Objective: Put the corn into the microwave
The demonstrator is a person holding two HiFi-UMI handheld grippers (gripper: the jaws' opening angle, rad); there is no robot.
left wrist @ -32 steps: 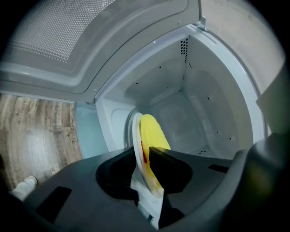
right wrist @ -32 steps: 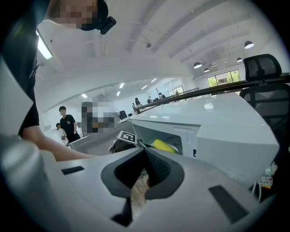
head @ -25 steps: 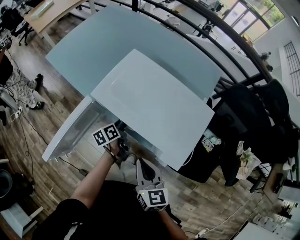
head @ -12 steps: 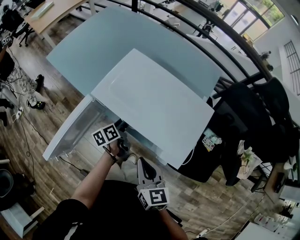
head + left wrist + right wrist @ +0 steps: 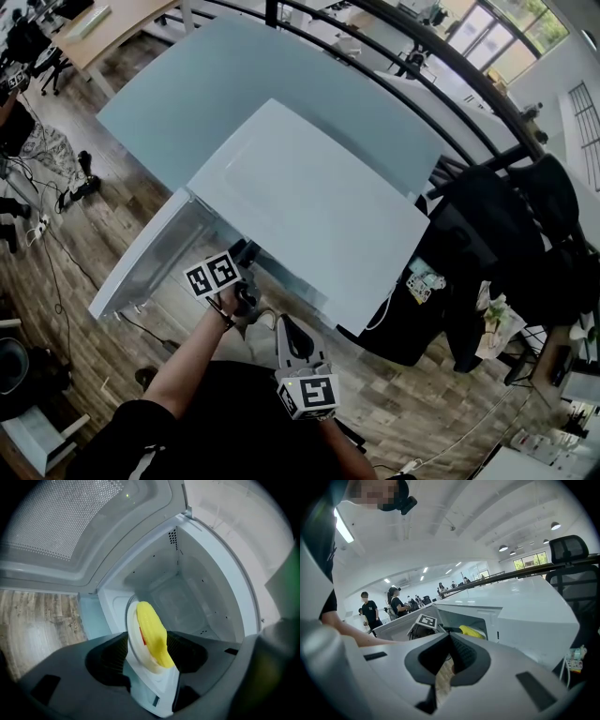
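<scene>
A yellow corn cob (image 5: 152, 632) lies on a small white plate (image 5: 132, 641) at the mouth of the white microwave's cavity (image 5: 187, 602), whose door (image 5: 70, 522) is swung open to the left. My left gripper (image 5: 147, 651) has just been opening its jaws. The plate and corn stand between the spread pads, which do not press on them. From the right gripper view the corn (image 5: 471, 631) shows inside the opening, beside the left gripper's marker cube (image 5: 425, 620). My right gripper (image 5: 451, 637) hangs back from the microwave (image 5: 309, 206), shut and empty.
The microwave stands on a pale table (image 5: 262, 84). A black chair draped with dark clothes (image 5: 506, 234) is at the right. Cables (image 5: 56, 187) run over the wooden floor on the left. People (image 5: 370, 609) stand far behind.
</scene>
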